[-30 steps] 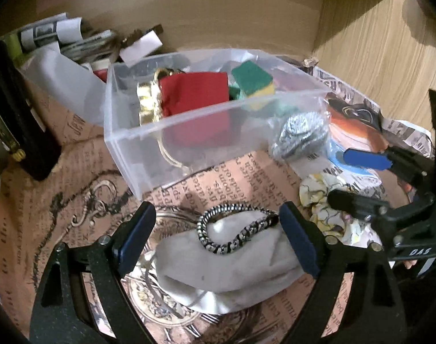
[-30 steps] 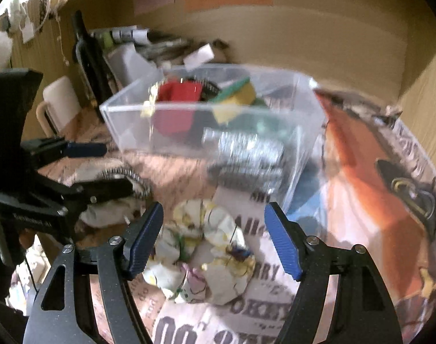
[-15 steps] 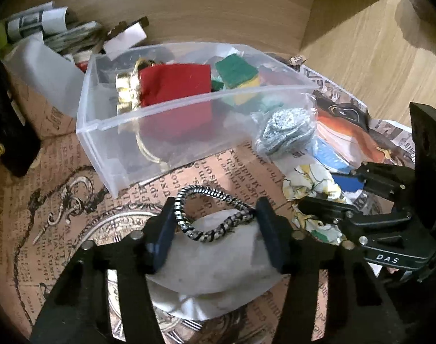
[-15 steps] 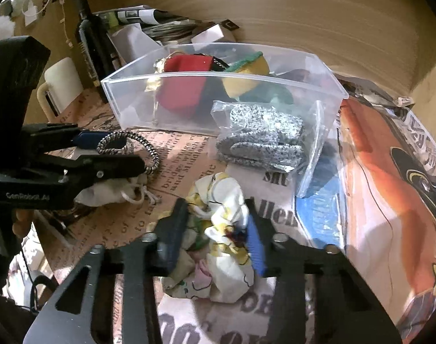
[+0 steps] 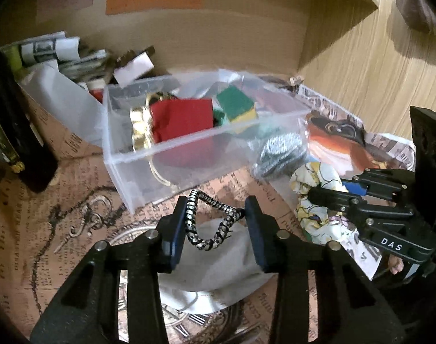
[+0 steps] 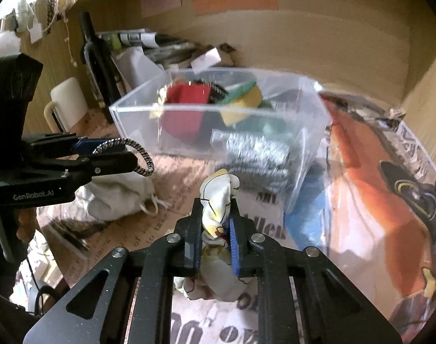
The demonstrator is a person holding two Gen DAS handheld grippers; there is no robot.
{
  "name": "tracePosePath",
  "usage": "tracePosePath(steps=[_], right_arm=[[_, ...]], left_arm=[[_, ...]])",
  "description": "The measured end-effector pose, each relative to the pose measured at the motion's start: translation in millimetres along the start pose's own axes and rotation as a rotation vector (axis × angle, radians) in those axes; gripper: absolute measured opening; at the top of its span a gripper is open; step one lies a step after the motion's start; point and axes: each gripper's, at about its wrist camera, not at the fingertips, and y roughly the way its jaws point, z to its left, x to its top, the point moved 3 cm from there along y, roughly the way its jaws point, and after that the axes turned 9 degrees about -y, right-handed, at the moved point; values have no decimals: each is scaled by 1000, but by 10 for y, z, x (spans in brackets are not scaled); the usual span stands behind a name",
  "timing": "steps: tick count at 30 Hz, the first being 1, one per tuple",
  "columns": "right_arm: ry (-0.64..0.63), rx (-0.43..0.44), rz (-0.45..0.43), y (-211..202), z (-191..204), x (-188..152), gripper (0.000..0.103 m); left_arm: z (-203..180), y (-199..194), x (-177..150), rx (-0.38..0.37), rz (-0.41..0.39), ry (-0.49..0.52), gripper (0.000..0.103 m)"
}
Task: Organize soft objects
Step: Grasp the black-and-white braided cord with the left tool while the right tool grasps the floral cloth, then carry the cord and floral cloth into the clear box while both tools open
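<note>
A black-and-white braided loop (image 5: 205,243) sits squeezed between the pads of my left gripper (image 5: 216,209), whose jaws are closing on it. It is raised a little above a grey drawstring pouch (image 5: 215,272) lying on the printed paper. In the right wrist view the loop (image 6: 143,154) sticks out past the left gripper (image 6: 114,154). My right gripper (image 6: 216,209) is shut on a crumpled floral cloth (image 6: 218,192), which bulges above and below the pads. Just beyond both stands a clear plastic bin (image 5: 189,154) holding a red cloth (image 5: 180,117) and a green-and-yellow sponge (image 5: 238,106).
A clear bag with a steel scourer (image 6: 255,154) leans against the bin's near right corner. A dark bottle (image 6: 94,57) and a cream mug (image 6: 66,100) stand at the left. Rolled papers (image 5: 57,51) pile at the back wall. A wooden side wall (image 5: 361,66) closes the right.
Both grippers have closed from wide open. The left one pinched the braided loop and lifted it off the pouch. The right one clamped the floral cloth.
</note>
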Motion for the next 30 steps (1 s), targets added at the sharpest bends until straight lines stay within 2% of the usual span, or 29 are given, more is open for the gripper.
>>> tracePosePath(steps=[11,18,24,30], right_arm=[[-3,-83,-162,-349,-175,423,14],[-5,-149,-247,-440,-363,748,14],[-8,-193,-251,-293,-484,946,14],[-15,-194,-181,44,-582,1008,14]], left_arm=[[-73,-396,366,-8,-166,-8,40],[-79,-410,602,4,-228,-24,40],[-59,-255,768,18,-234,-33,40],[0,62,841,9,-174,-45,40]])
